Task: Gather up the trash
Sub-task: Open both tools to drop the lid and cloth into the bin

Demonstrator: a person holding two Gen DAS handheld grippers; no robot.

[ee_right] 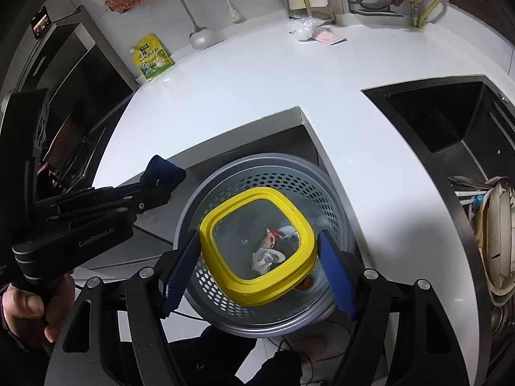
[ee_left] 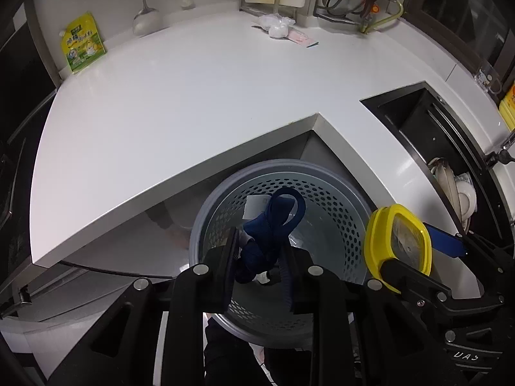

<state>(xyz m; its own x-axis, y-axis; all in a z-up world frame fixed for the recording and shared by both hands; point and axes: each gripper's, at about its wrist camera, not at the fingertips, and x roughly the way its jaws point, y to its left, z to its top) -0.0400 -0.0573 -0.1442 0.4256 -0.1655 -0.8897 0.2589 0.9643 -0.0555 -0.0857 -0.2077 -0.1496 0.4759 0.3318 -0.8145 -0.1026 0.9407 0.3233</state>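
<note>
We hold a knotted dark-blue cloth (ee_left: 273, 225) in the left gripper (ee_left: 259, 257) and a yellow-rimmed clear lid (ee_right: 257, 244) in the right gripper (ee_right: 257, 263), above the grey perforated plastic bin (ee_right: 328, 189). Neither is dropped yet; a crumpled white bag (ee_left: 273, 25) is left on the white counter (ee_left: 193, 96)

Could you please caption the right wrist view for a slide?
Right hand-held gripper holds a yellow-rimmed container over the perforated bin.

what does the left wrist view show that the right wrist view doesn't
Only the left wrist view: the dark blue cloth looped and pinched in the left gripper, and a white card in the bin. Only the right wrist view: crumpled scraps seen through the clear yellow-rimmed lid in the right gripper, plus a hand. Both: the grey perforated bin, white counter, yellow pouch.
</note>
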